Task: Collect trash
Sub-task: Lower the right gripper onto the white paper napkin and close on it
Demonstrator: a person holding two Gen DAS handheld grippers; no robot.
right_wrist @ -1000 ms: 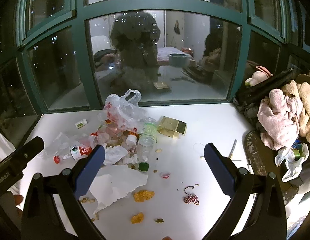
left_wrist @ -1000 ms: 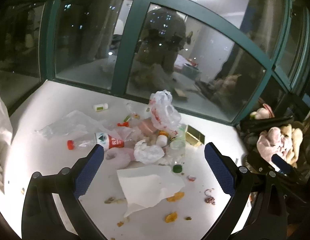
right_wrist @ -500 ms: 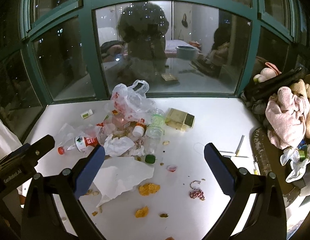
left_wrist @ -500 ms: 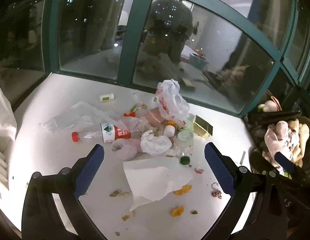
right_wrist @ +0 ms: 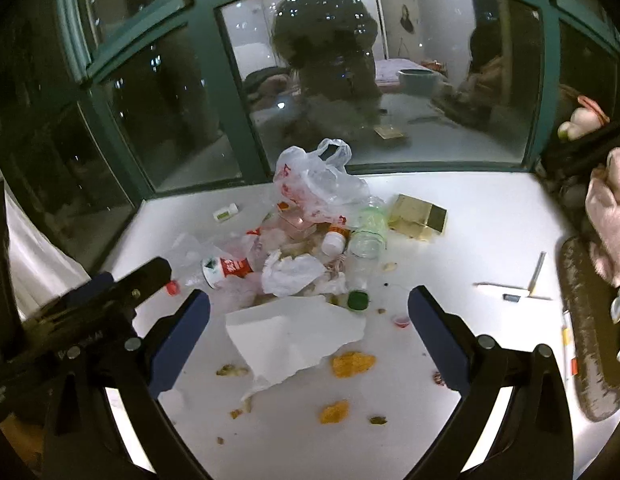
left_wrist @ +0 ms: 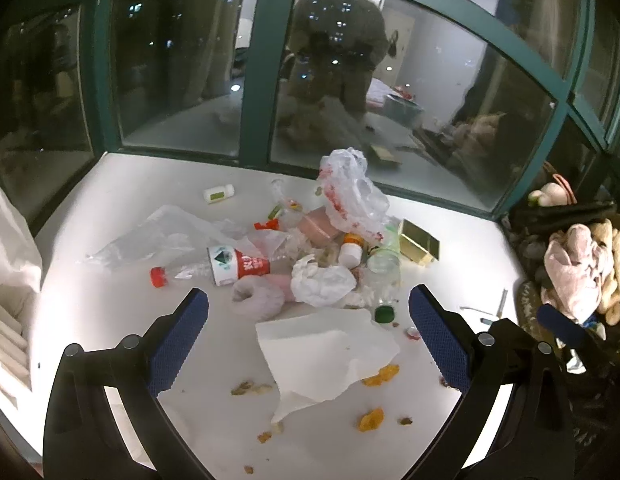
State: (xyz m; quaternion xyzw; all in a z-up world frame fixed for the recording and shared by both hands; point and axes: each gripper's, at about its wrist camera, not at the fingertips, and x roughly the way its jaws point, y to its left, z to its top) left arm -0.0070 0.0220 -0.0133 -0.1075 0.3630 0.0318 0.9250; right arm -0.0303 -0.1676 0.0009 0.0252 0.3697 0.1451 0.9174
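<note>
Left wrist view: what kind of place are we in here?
Probably a home, at a bay-window ledge at night. A white sill runs under green-framed windows whose glass reflects a lit room. Household litter is piled on it: a plastic bottle, a white paper sheet, with soft toys at the side.

Both tongs, left (left_wrist: pixel 308 334) and right (right_wrist: pixel 309 330), are black-framed with blue textured pads (left_wrist: pixel 178 342) and round silver screws (left_wrist: pixel 484 338).
</note>
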